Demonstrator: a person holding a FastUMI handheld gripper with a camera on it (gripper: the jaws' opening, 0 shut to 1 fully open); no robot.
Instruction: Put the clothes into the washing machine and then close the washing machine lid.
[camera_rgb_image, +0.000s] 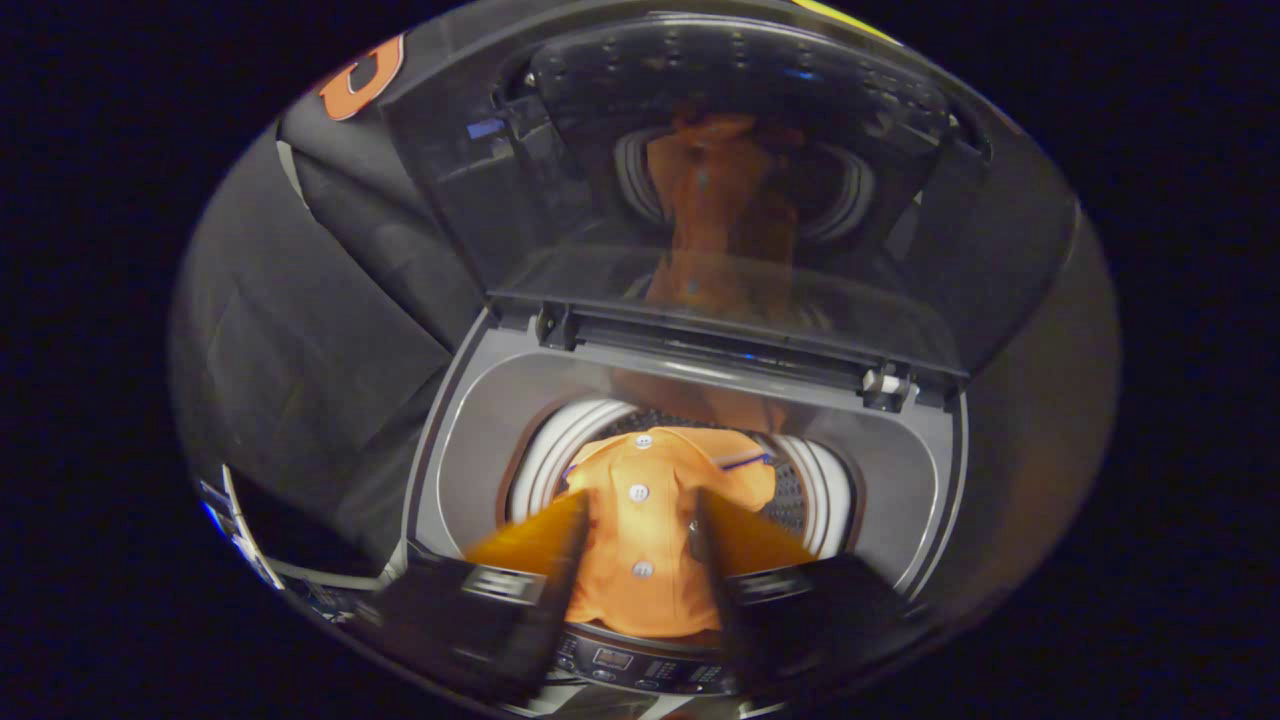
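Observation:
An orange buttoned shirt (640, 530) sits between my two fingers, and my gripper (640, 525) is shut on it. The shirt hangs over the round drum opening (820, 490) of the top-loading washing machine (470, 450), and its near part covers the front rim. The drum's white ring and perforated wall show on either side of the cloth. Beyond the drum, the dark see-through lid (720, 180) stands raised on its hinges (885, 385) and mirrors the orange shirt.
The machine's control panel (640, 665) with small buttons lies just under my fingers at the front edge. Black cloth of the booth wall (300, 330) hangs to the left of the machine and behind the lid.

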